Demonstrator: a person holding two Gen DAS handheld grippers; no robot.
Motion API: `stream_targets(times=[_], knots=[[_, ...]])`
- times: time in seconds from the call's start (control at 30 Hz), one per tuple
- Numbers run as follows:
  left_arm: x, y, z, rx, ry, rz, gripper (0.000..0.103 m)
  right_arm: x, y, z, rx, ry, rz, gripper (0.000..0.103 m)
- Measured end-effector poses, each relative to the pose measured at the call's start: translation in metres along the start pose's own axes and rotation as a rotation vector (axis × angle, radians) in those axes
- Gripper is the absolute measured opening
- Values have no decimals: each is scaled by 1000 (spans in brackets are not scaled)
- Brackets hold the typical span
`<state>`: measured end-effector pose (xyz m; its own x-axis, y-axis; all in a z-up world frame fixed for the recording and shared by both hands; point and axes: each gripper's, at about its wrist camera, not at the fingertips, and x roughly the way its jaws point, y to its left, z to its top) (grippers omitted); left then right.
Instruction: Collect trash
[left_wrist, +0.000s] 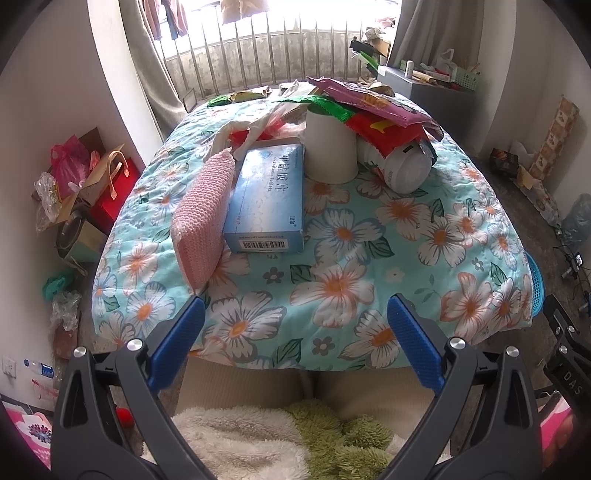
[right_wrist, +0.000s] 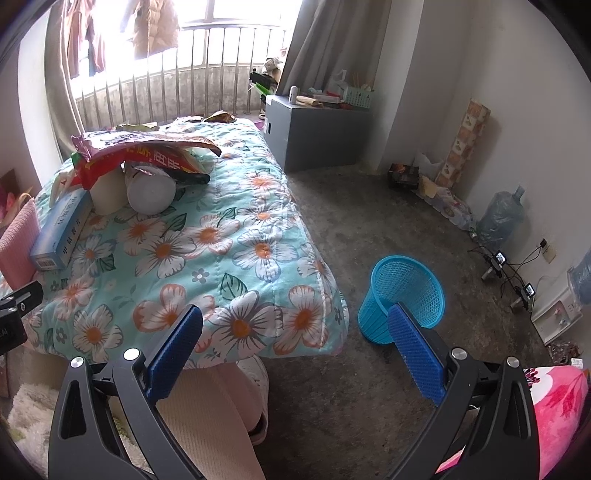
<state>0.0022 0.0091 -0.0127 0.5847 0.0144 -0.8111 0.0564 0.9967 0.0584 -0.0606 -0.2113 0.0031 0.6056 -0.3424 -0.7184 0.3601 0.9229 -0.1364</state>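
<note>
A pile of trash lies on a table covered with a floral quilt (left_wrist: 332, 258): a blue medicine box (left_wrist: 267, 195), a pink sponge (left_wrist: 203, 214), an upturned white paper cup (left_wrist: 330, 146), a white bottle on its side (left_wrist: 404, 166), red and purple wrappers (left_wrist: 376, 107) and a plastic bag (left_wrist: 258, 125). My left gripper (left_wrist: 295, 332) is open and empty above the quilt's near edge. My right gripper (right_wrist: 295, 343) is open and empty near the quilt's right corner. A blue mesh wastebasket (right_wrist: 402, 295) stands on the floor right of the table, partly behind my right finger.
A grey cabinet (right_wrist: 314, 133) stands at the back right by the window railing. Bags and boxes (left_wrist: 88, 177) clutter the floor on the left. Water jugs (right_wrist: 498, 218), cables and small devices (right_wrist: 498, 262) line the right wall. My knees are under the table's front edge.
</note>
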Motion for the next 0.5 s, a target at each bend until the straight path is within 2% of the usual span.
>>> stream_targets(times=[0.5], knots=[[1, 1, 1, 1, 1, -1, 95, -2, 0, 2, -4, -3, -5, 98]])
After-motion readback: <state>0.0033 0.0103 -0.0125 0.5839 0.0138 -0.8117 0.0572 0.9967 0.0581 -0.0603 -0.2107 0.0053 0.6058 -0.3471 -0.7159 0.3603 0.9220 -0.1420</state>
